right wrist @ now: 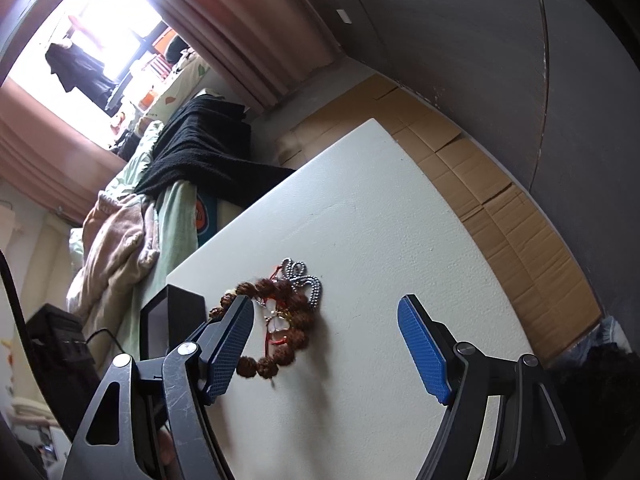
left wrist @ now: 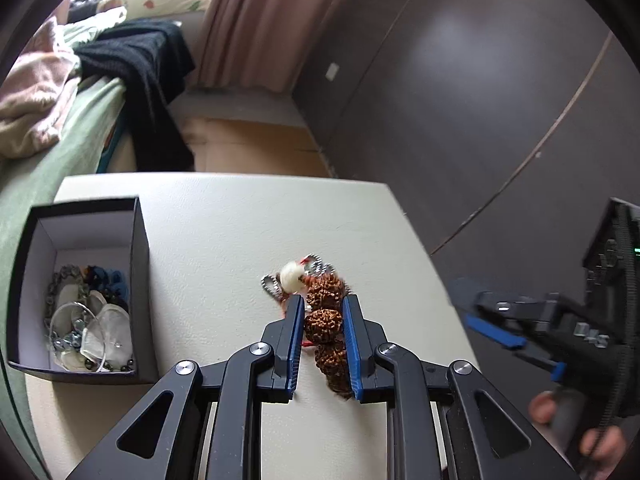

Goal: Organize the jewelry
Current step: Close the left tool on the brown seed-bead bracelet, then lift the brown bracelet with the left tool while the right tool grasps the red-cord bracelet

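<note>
A brown seed-bead bracelet (left wrist: 325, 322) with a white bead and red thread lies on the white table (left wrist: 224, 232), tangled with a silver bead chain (left wrist: 316, 266). My left gripper (left wrist: 323, 306) is shut on the bracelet, a brown bead between its blue pads. In the right wrist view the bracelet (right wrist: 298, 330) and the chain (right wrist: 308, 278) lie just past my right gripper (right wrist: 326, 314), which is open and empty above the table. The right gripper also shows in the left wrist view (left wrist: 516, 332), to the right of the table.
A black box (left wrist: 138, 280) with a white inside holds several pieces of jewelry (left wrist: 88, 320) at the table's left; it also shows in the right wrist view (right wrist: 180, 312). A bed with green and pink bedding (left wrist: 44, 120) lies left. Cardboard (right wrist: 500, 208) covers the floor beyond the table.
</note>
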`<state>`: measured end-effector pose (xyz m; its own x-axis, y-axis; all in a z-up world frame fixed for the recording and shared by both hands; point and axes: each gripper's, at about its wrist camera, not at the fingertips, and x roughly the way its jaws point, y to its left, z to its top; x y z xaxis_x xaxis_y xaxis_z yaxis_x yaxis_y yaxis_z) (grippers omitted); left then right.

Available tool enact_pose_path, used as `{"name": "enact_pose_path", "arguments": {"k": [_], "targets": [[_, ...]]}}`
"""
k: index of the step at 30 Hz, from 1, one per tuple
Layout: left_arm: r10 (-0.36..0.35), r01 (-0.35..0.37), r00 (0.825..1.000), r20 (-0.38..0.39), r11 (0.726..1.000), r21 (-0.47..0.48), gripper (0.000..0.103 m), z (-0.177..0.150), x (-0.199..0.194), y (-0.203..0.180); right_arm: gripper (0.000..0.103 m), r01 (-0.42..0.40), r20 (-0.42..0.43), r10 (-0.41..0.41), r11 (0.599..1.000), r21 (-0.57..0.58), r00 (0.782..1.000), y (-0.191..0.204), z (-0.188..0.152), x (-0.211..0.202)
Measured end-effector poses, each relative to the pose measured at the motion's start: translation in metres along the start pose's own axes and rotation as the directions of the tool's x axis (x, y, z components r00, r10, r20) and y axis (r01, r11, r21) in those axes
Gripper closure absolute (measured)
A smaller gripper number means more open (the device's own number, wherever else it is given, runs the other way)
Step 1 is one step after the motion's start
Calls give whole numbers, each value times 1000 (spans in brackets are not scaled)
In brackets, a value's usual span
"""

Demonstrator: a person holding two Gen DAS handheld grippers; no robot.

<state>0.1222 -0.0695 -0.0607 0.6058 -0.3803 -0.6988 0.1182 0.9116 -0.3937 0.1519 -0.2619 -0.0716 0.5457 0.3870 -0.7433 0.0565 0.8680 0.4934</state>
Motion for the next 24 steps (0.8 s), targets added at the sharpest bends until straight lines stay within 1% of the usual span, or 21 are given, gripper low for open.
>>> {"name": "enact_pose_path", "arguments": {"k": [3,9,10,11,13,15,19,20,24], "targets": [[-23,23,1000,18,1000,-12,83,2,-13,1,28,5,2,-5,1000,-2,1000,1,-2,1],[-20,24,995,93,999,-38,83,13,-46,16,28,13,-4,-13,999,-43,1000,11,-7,7],[-20,25,995,103,999,-42,83,15,-50,19,31,10,-7,-10,999,-50,1000,12,-8,8],[-21,26,994,111,999,-47,83,16,-53,21,36,6,-11,-6,998,-59,1000,15,-8,12],[-25,33,992,125,998,-60,83,18,-59,27,42,-3,-19,1,997,-75,1000,20,-10,19],[-25,36,991,128,996,-78,83,20,-61,33,46,-18,-32,15,995,-94,999,24,-10,27],[-12,26,991,132,994,-103,83,24,-64,46,61,-33,-71,24,991,-127,997,34,-12,49],[-11,26,991,134,994,-107,83,24,-64,48,63,-29,-82,18,990,-139,997,36,-12,55],[-12,29,990,140,992,-120,83,27,-66,58,65,-18,-105,2,988,-155,995,39,-12,73]]}}
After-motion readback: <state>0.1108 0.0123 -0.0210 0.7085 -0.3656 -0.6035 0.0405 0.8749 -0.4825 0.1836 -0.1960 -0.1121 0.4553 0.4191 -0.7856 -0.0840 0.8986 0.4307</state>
